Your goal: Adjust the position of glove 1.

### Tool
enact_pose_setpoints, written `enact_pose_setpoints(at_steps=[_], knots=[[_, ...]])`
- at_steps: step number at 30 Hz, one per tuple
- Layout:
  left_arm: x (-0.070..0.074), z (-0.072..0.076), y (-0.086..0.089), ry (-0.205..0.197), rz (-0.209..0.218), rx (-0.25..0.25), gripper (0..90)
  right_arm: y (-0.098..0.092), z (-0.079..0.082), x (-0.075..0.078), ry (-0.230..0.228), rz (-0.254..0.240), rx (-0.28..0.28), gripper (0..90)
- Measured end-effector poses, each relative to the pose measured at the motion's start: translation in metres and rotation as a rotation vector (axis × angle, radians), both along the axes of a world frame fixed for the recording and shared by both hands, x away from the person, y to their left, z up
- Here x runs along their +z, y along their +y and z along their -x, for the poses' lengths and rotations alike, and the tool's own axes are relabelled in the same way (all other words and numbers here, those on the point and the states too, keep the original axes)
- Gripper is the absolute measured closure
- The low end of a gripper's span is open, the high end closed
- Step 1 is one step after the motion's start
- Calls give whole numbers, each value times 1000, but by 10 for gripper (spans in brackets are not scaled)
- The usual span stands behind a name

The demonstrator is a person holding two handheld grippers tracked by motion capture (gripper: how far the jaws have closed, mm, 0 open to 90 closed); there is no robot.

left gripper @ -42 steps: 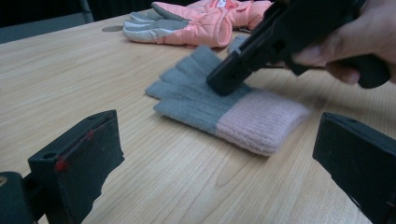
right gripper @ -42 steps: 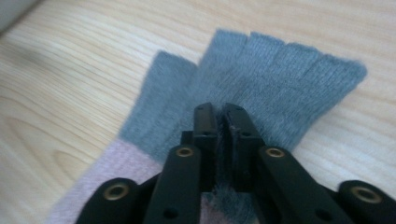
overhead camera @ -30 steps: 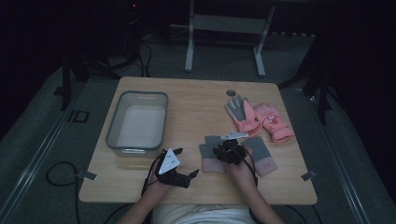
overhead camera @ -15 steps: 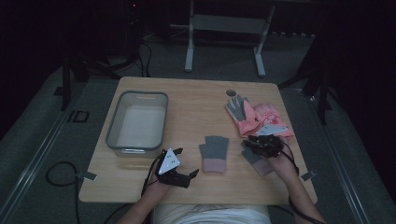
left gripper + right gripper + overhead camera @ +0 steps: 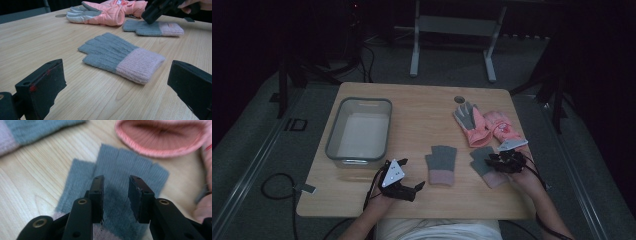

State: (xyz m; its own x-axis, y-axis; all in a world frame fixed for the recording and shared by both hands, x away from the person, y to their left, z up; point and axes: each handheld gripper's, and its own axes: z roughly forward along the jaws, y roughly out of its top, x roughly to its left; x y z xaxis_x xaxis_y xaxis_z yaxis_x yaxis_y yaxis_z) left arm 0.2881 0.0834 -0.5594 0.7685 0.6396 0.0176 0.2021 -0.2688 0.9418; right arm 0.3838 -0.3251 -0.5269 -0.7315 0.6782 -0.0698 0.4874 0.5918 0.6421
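Since a second ago our right tool (image 5: 504, 162) has carried the second grey knitted glove with a pink cuff (image 5: 486, 167) away from its twin to the right side of the worktop, where it now lies flat just below the pair of salmon-pink padded gloves with grey palms (image 5: 484, 125); our left tool (image 5: 404, 182) has stayed where it was near the front edge. In the right gripper view the right tool's jaws stand a little apart above the glove's grey palm, and we cannot tell whether they pinch any of the fabric. The left tool is wide open and empty, pointing at the first grey knitted glove with a pink cuff (image 5: 120, 57), which rests flat at the middle of the worktop, fingers away from us. Both knitted gloves are soft, ribbed at the cuff, and well apart from each other. The light wooden worktop (image 5: 422, 107) also carries a clear rectangular plastic tub (image 5: 359, 132) on its left. Around it the room is dark, with grey carpet and a metal stand behind.
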Motion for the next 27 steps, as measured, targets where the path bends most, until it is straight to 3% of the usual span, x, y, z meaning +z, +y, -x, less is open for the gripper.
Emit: enact_pose_setpoints(at_steps=[2, 5, 10, 14, 17, 18, 22, 24, 27], knots=[[0, 0, 0, 1, 0, 1, 9, 0, -2, -7, 22, 1, -7, 652], [0, 0, 0, 1, 1, 2, 9, -3, -2, -14, 34, -44, -29, 679], [0, 0, 0, 0, 0, 1, 9, 2, 4, -16, -2, -38, -51, 840], [0, 0, 0, 0, 1, 1, 9, 13, 13, -11, -12, -11, -138, 865], [0, 0, 0, 2, 2, 3, 8, 18, 21, -2, -29, -39, -155, 866], [0, 0, 0, 1, 4, 3, 9, 25, 32, 17, -58, -90, -218, 867], [0, 0, 0, -2, 0, 2, 9, 32, 48, 43, -94, -180, -323, 868], [0, 0, 0, -3, 1, 2, 8, 36, 54, 46, -91, -192, -380, 867], [0, 0, 0, -4, 0, 2, 9, 41, 58, 35, -50, -222, -462, 867]])
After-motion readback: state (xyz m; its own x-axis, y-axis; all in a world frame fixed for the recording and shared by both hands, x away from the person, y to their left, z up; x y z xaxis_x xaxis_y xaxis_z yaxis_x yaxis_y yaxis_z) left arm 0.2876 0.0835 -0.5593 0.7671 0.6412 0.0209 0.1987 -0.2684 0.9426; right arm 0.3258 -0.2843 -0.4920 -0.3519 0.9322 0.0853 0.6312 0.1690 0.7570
